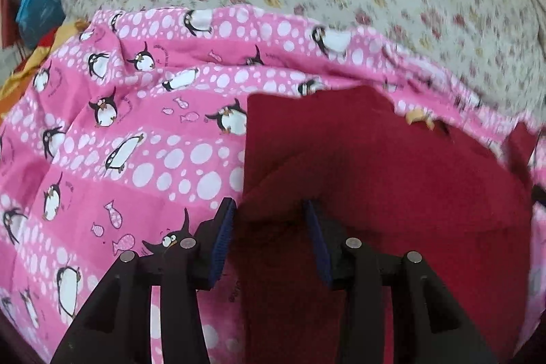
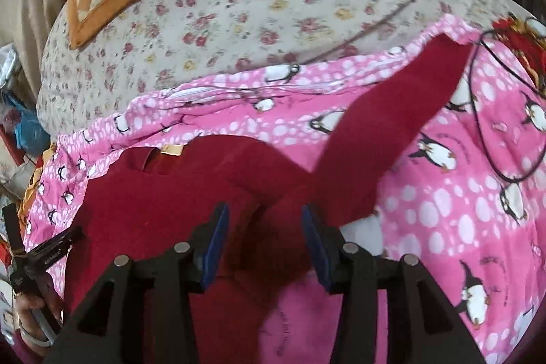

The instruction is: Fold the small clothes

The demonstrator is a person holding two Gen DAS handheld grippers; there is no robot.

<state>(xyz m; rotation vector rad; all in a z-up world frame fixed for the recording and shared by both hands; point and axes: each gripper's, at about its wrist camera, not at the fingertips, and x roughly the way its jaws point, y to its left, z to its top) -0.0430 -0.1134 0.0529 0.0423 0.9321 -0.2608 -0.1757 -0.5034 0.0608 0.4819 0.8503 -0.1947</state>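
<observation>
Here, my left gripper (image 1: 269, 210) and right gripper (image 2: 262, 215) stand spread over the red garment (image 2: 163, 203), pinching nothing; it lies lower centre on the pink penguin sheet (image 1: 136, 132).

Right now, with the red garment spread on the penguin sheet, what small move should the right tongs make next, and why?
Probably reach the right tongs toward the sleeve and fold it inward. The red garment lies on the pink penguin sheet with that sleeve still splayed outward, and both the right and left tongs stand open, gripping nothing.
</observation>
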